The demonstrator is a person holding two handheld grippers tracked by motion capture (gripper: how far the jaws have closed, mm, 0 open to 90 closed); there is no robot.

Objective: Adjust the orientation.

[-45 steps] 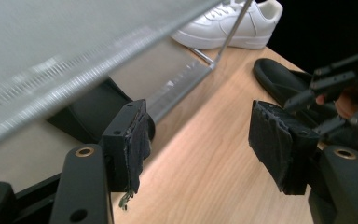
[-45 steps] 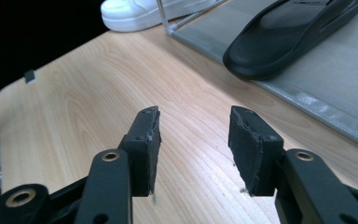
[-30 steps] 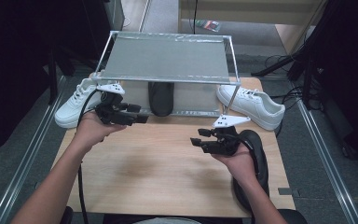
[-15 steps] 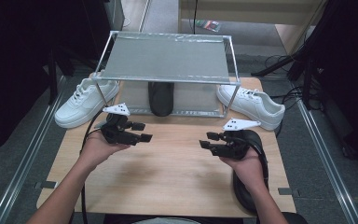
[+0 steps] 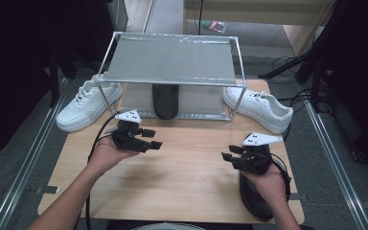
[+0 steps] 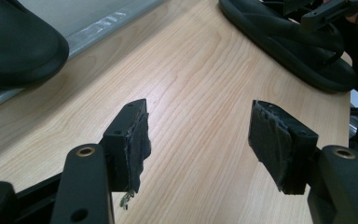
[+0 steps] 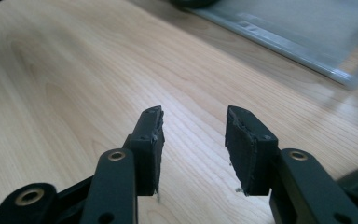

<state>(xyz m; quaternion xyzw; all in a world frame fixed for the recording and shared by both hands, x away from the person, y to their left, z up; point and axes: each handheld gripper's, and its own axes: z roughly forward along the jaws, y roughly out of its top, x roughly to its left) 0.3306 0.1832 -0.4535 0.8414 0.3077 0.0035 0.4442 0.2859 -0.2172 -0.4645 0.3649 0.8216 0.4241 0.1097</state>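
A black slipper [image 5: 255, 203] is lying at the near right corner of the bench [image 5: 182, 191], long and low, with a smooth dark matte upper; part of it is sitting under the right hand, and its toe end is reaching the bench's near edge. In the left gripper view the same slipper [image 6: 289, 42] is showing as a flat dark sole shape along the far side of the wood.

The right gripper [image 5: 226, 157] is hovering just above and beside this slipper, pointing toward the bench's middle. Its jaws have just been closing and are standing at a moderate gap with only bare wood between them in the right gripper view [image 7: 193, 140].

The left gripper [image 5: 155, 141] is hanging over the left half of the bench, jaws standing wide apart with nothing between them [image 6: 198, 140].

A second black slipper [image 5: 165, 99] is sitting under the metal rack [image 5: 172, 60] at the far side. One white sneaker [image 5: 87, 105] is resting at the far left corner, another white sneaker [image 5: 258, 109] at the far right.

The middle of the bench, between the two grippers, is lying open as plain wood, and the rack's front rail is bounding it at the far side.
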